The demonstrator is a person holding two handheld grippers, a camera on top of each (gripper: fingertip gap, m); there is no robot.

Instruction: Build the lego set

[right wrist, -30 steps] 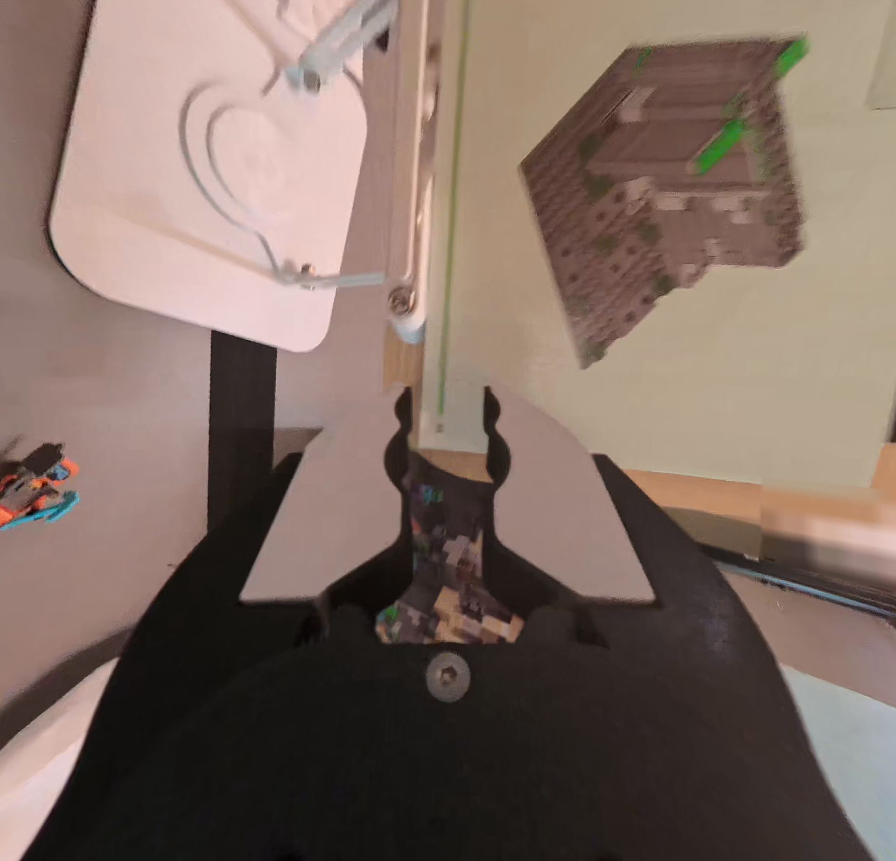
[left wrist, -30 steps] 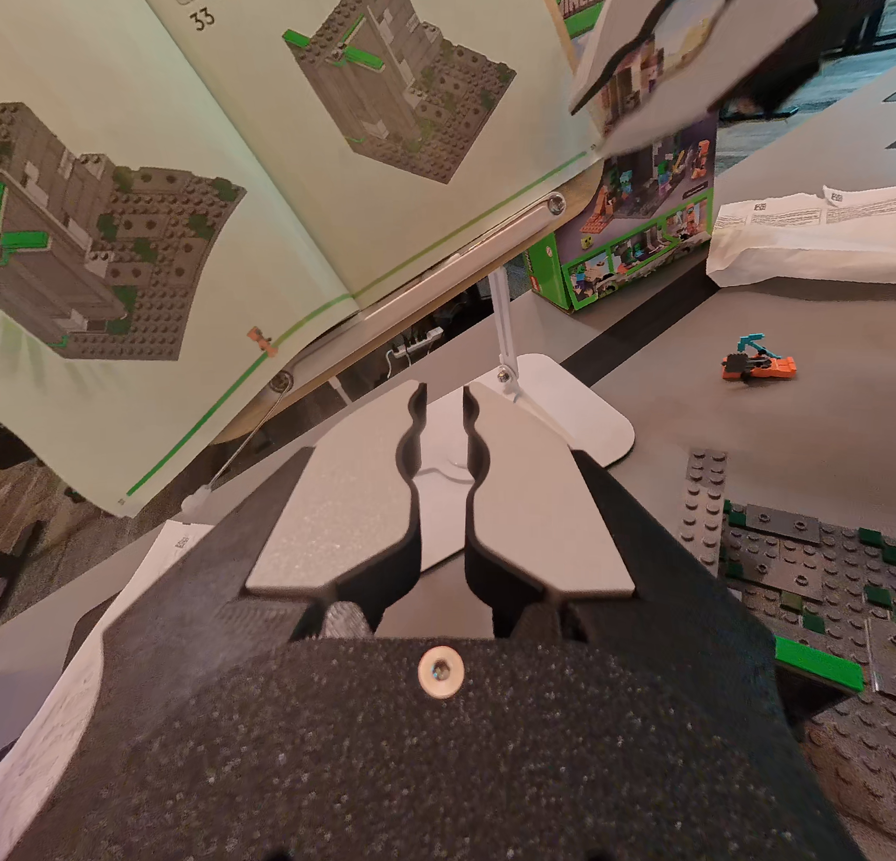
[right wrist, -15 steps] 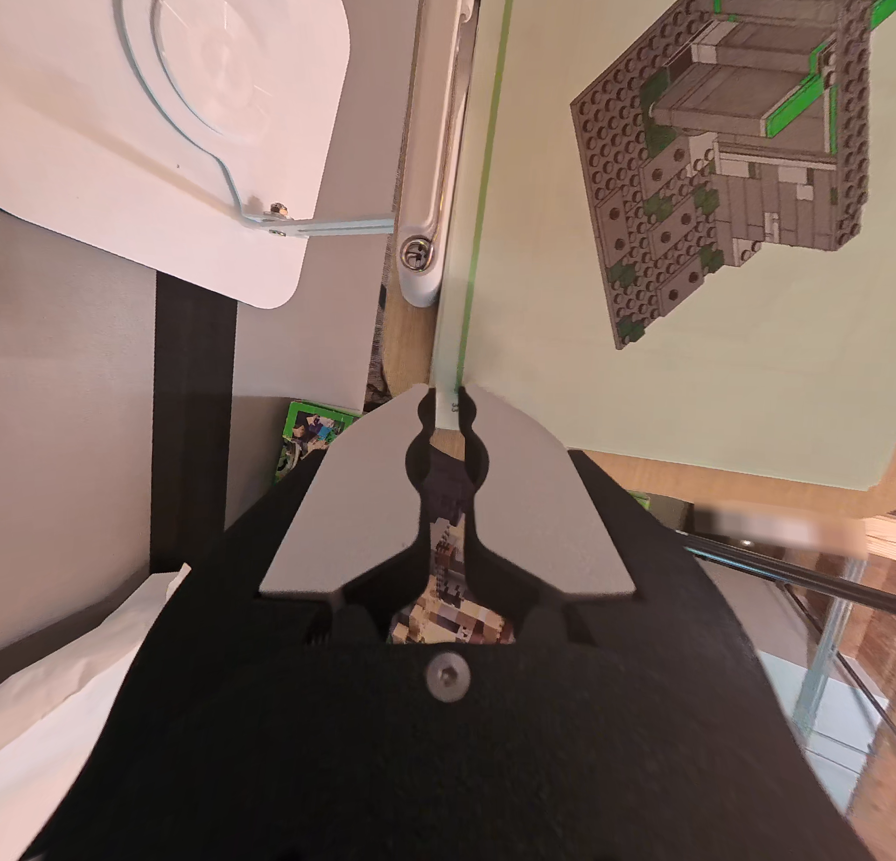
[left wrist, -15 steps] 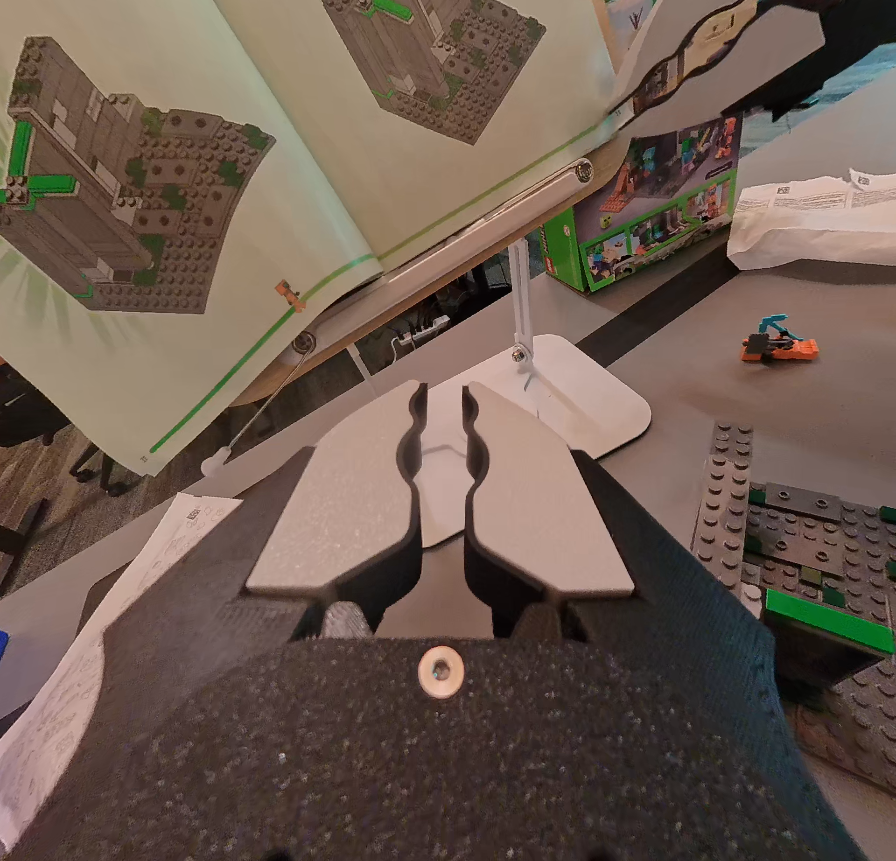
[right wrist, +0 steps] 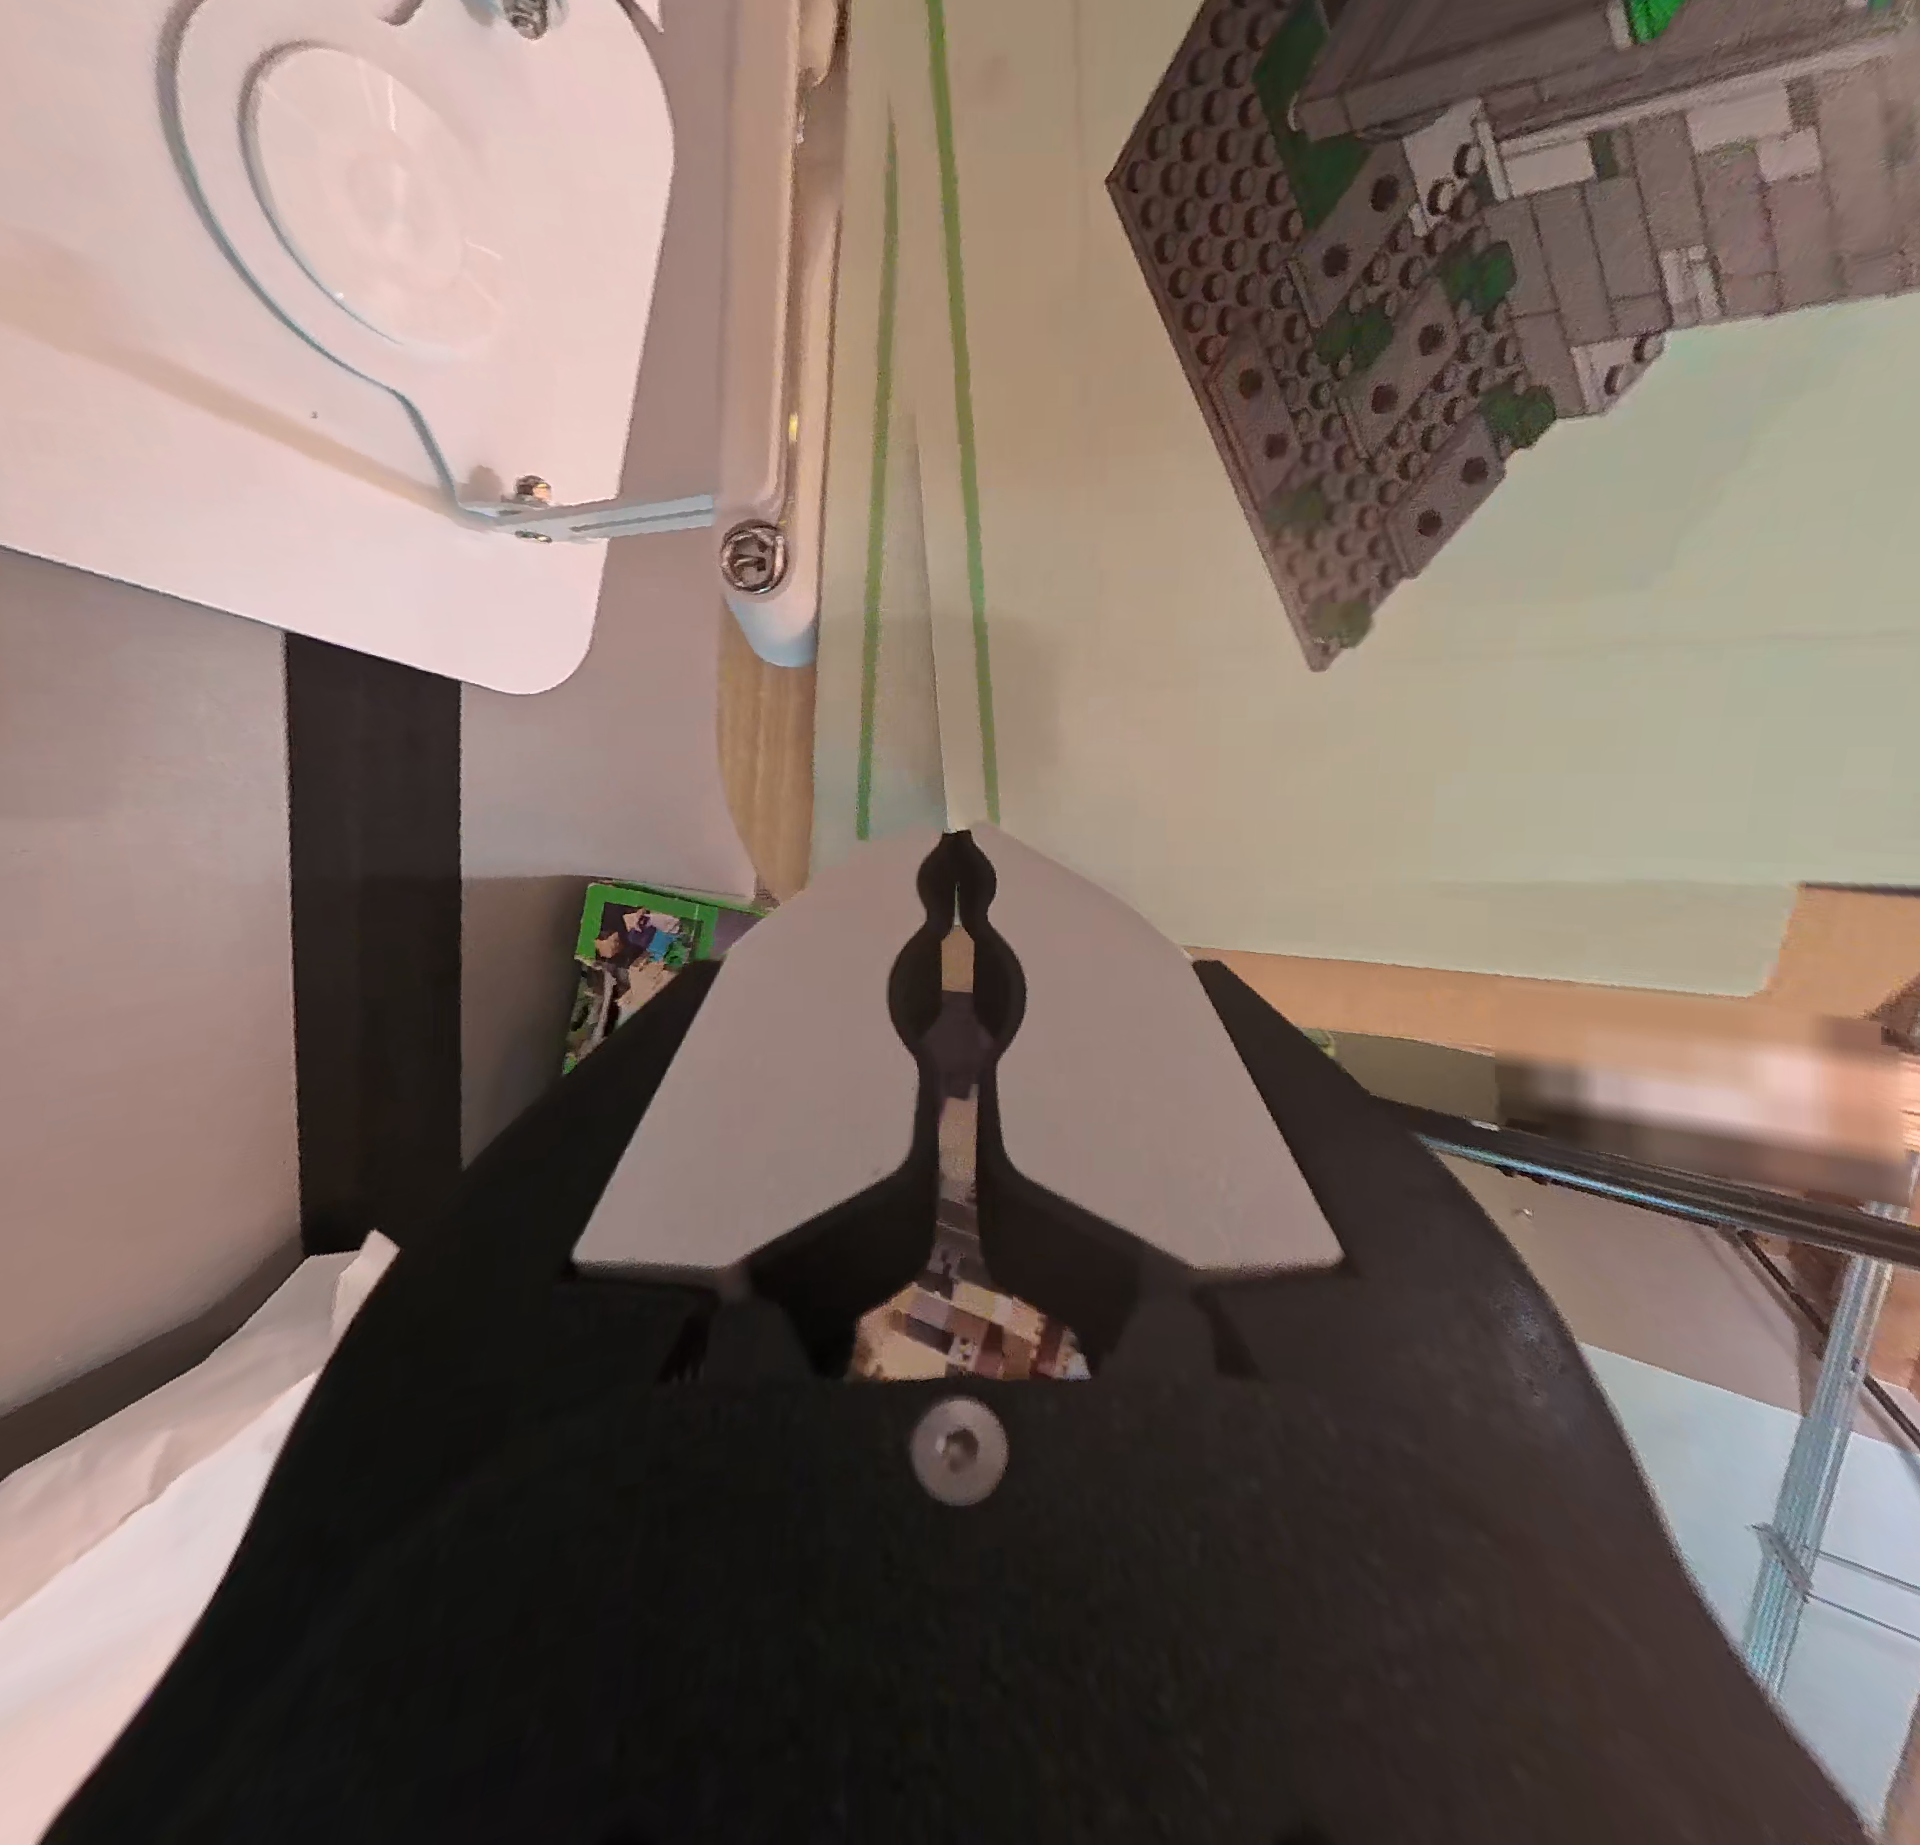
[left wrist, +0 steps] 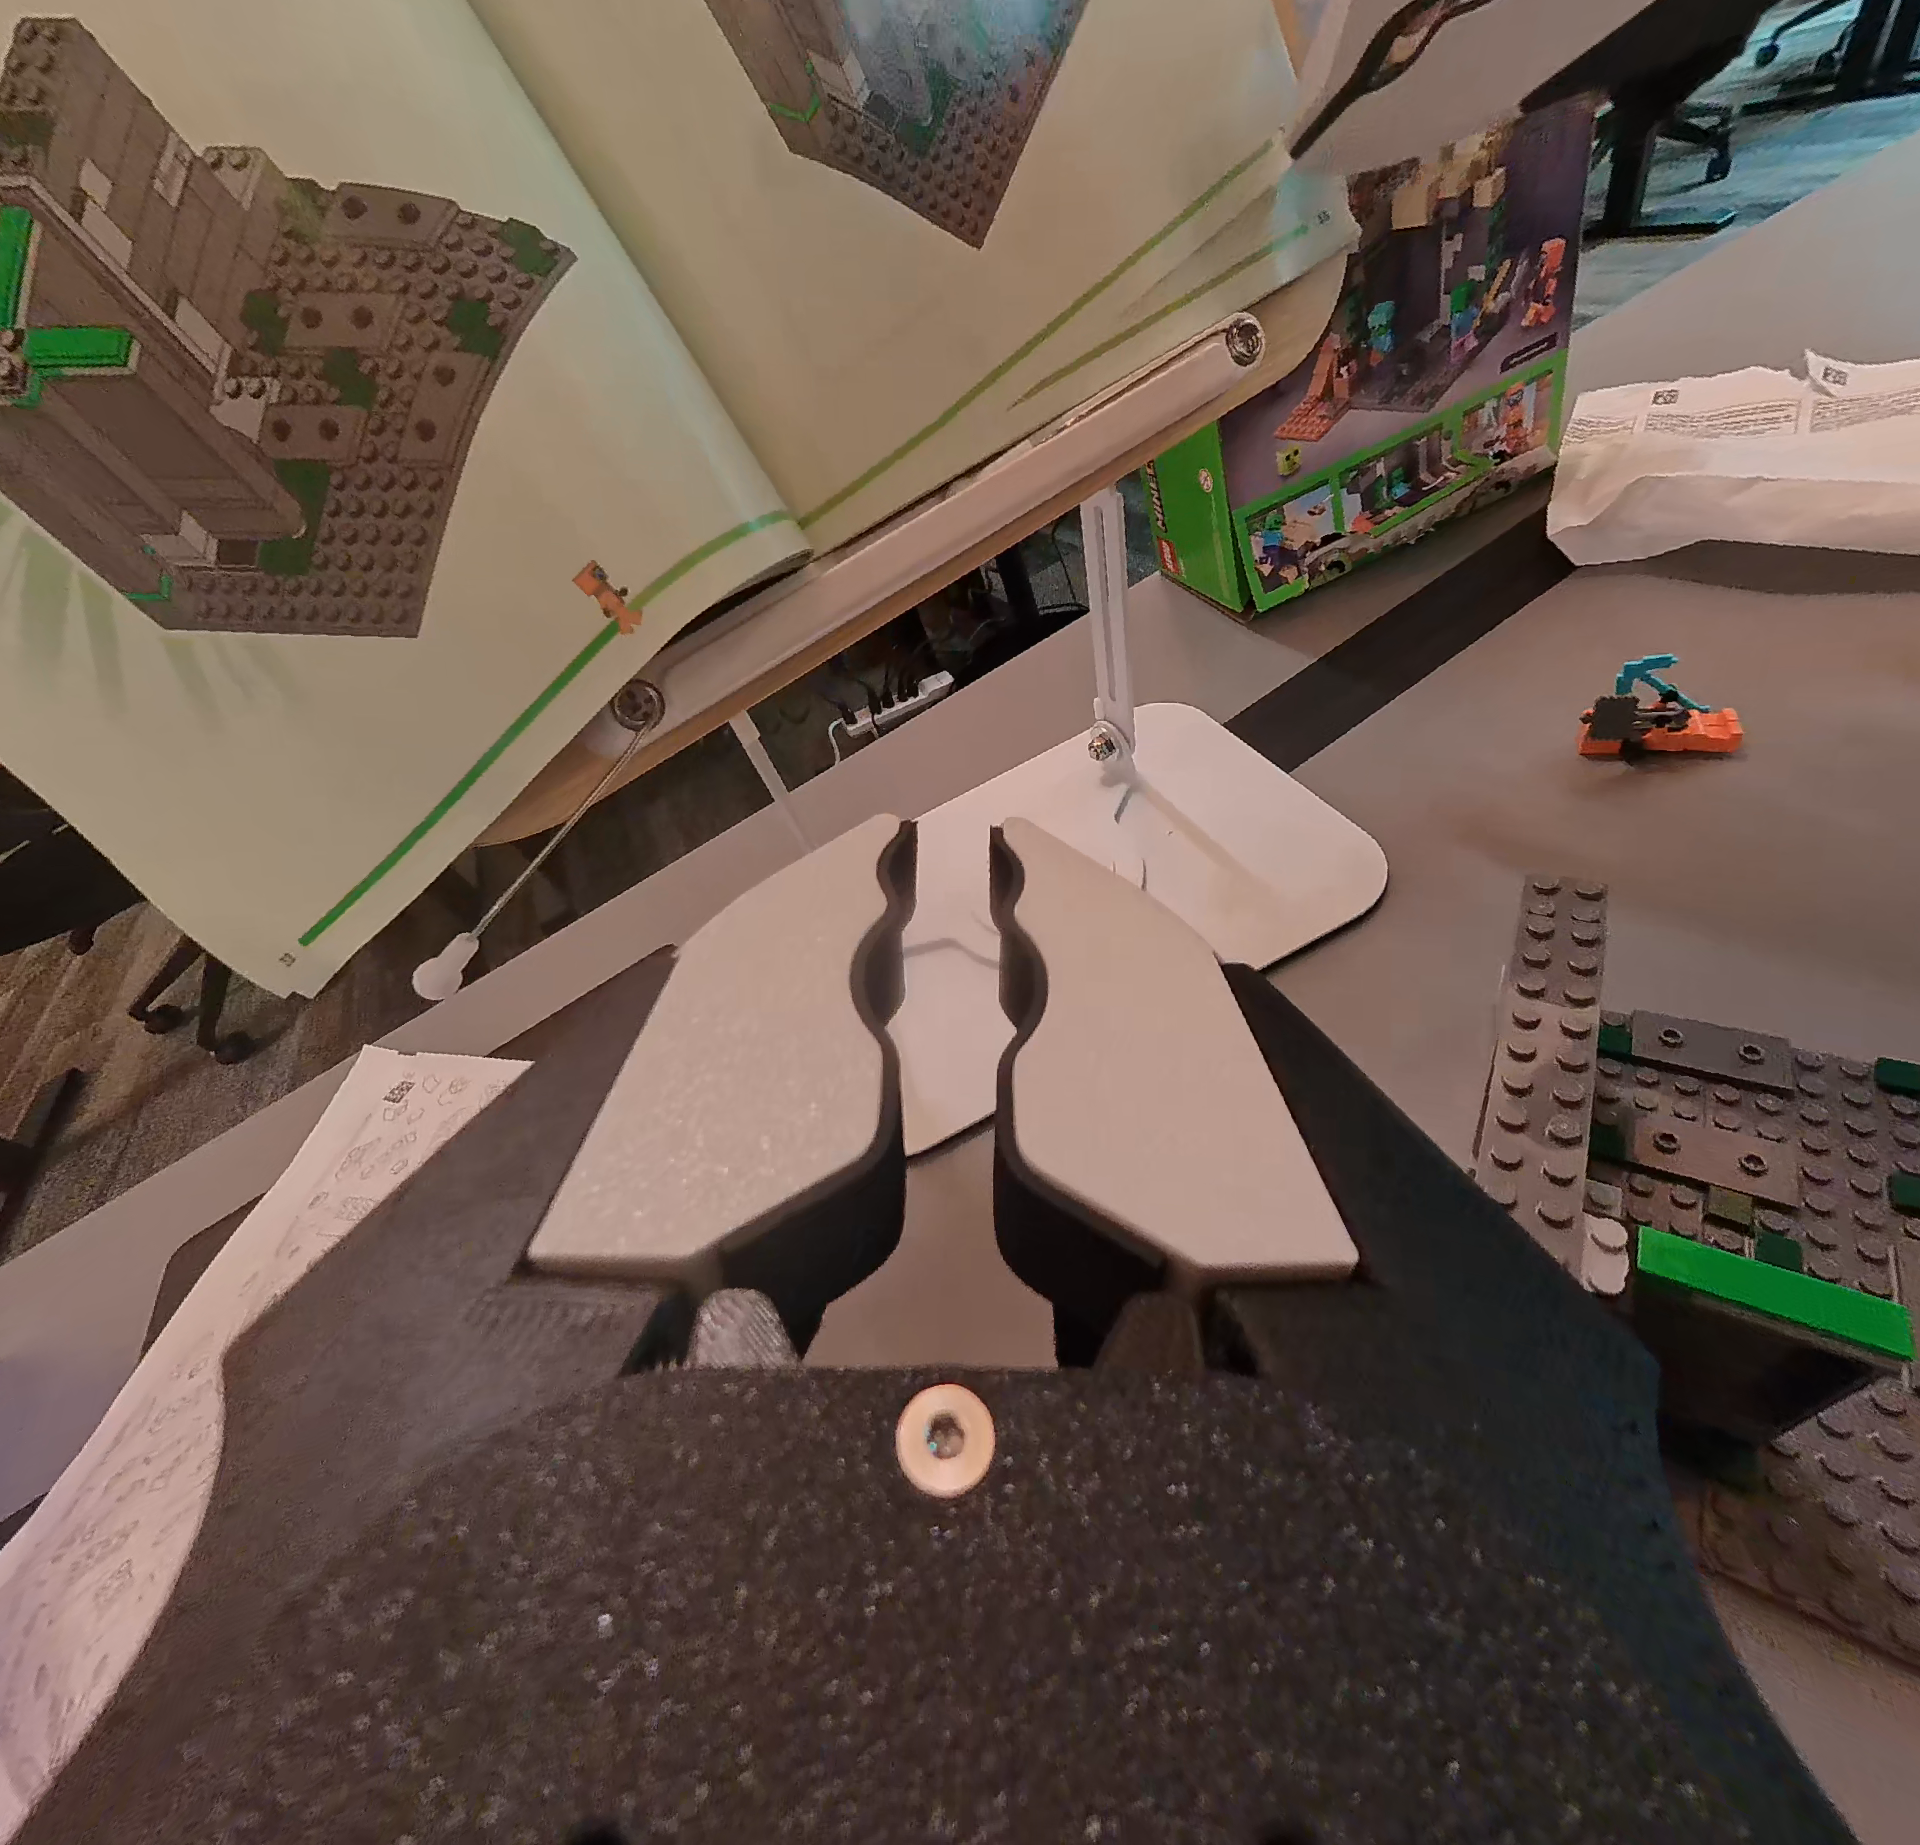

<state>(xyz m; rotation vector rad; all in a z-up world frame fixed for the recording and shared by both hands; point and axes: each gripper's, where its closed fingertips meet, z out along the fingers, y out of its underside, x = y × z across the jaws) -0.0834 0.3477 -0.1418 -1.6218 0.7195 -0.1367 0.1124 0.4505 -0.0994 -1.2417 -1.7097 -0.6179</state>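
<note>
One thin pale-green paper page of the open building book is pinched at its corner by the right gripper — its two tips are closed on it. A hard pull could tear the page or tip the white metal book stand. The left gripper hovers a little open, holding nothing. The grey lego model sits low on the grey table — there is bare room just past it.
</note>
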